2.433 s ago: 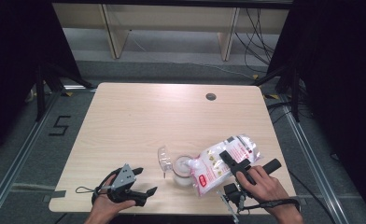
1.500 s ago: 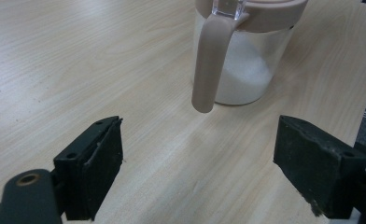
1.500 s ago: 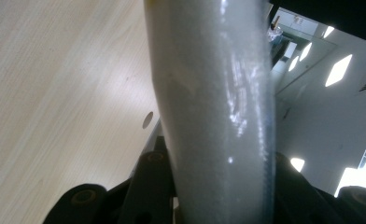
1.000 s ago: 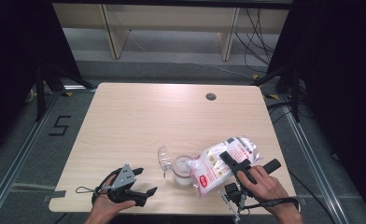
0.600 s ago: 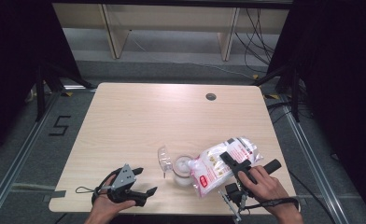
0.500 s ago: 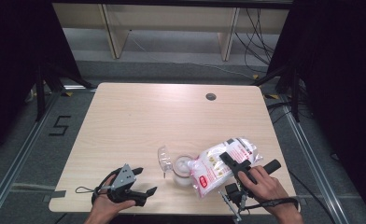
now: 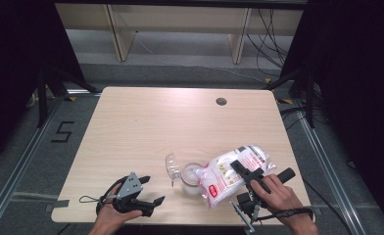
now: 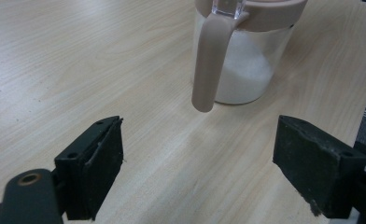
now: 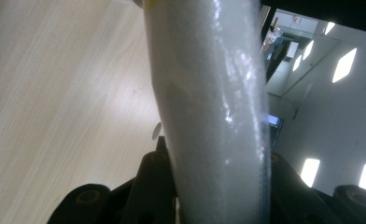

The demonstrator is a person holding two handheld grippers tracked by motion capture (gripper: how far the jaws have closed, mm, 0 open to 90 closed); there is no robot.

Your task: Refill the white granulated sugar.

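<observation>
Change: nothing is shifting; I'm keeping both hands parked.
Left gripper (image 7: 148, 204): idling wide apart, empty, facing the clear glass jar (image 7: 192, 177) with beige handle.
Right gripper (image 7: 248, 177): clamping the soft white plastic refill bag (image 7: 234, 169), tilting over the jar.
Handling: bag is sagging, slippery; I'm gripping mid-body.

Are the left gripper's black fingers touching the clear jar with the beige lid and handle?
Apart. The left gripper view shows bare wooden table between the open fingers and the jar, whose handle hangs ahead of them.

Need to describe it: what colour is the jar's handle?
Pinkish beige handle, best in the left gripper view.
</observation>
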